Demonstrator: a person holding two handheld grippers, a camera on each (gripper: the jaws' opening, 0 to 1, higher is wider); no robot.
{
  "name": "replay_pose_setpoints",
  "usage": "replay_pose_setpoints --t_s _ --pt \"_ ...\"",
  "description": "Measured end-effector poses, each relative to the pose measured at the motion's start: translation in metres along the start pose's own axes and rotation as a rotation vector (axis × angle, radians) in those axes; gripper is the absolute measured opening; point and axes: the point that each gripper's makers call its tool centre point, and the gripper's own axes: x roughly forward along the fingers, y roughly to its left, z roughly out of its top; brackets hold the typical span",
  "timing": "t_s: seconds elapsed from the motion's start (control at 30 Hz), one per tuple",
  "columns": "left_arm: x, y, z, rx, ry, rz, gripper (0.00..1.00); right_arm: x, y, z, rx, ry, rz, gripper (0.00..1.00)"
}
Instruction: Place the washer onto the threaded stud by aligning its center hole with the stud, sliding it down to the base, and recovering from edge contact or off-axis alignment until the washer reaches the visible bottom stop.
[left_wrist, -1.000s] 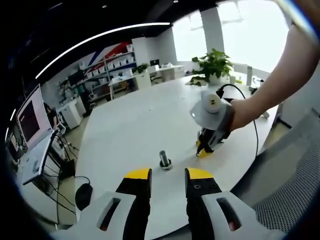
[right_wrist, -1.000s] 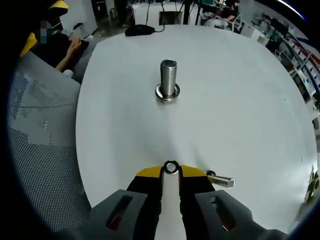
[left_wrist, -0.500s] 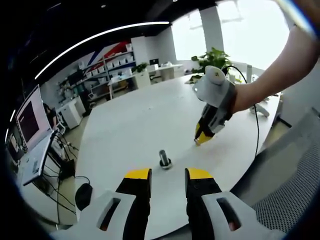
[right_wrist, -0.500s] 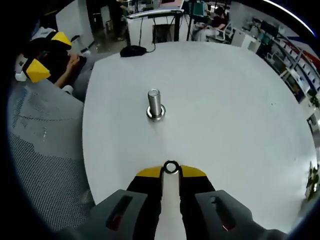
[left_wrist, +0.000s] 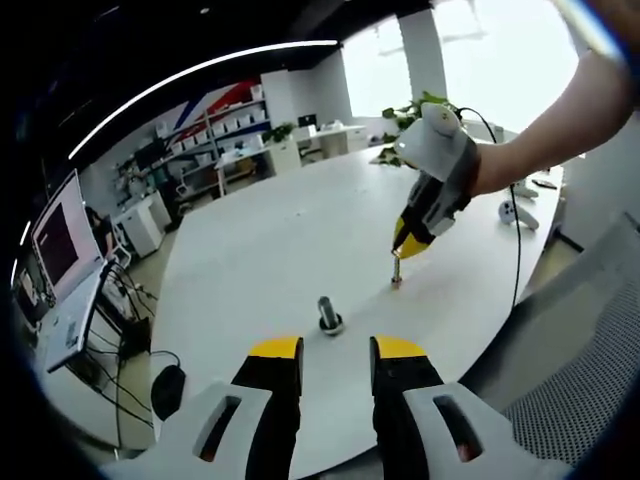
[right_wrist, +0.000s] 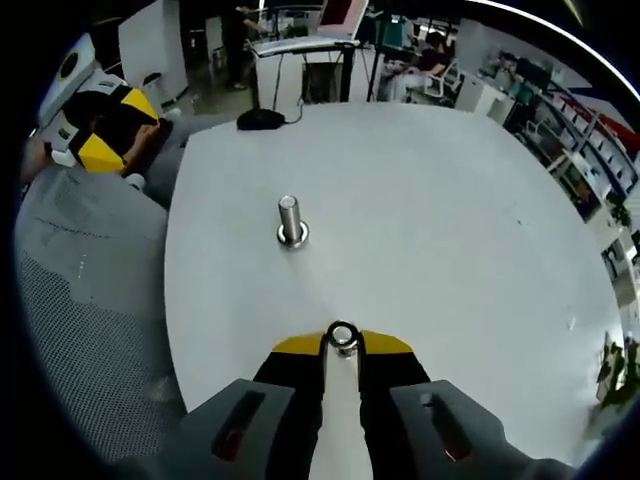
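One raised right tool (right_wrist: 342, 345) pinching washer (right_wrist: 342, 336), stud (right_wrist: 290, 221) ahead

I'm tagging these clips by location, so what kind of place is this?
Probably an open-plan office or lab: a large round white table holding a threaded stud, storage shelves along the back wall, a computer monitor, and a potted plant.

round white table (left_wrist: 260, 250) in an open office. bright windows (left_wrist: 500, 60) behind a potted plant (left_wrist: 400, 100). shelving (left_wrist: 225, 130) along the far wall, curved ceiling light strip (left_wrist: 190, 75), monitor (left_wrist: 58, 235) at left, grey mesh chair (right_wrist: 80, 300) beside the table.
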Motion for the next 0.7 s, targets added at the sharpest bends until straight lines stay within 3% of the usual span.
replay_pose_setpoints --t_s 0.7 --pt "0.001 0.000 -0.002 -0.001 0.007 0.002 0.25 0.014 -0.009 -0.014 0.023 0.065 0.002 0.14"
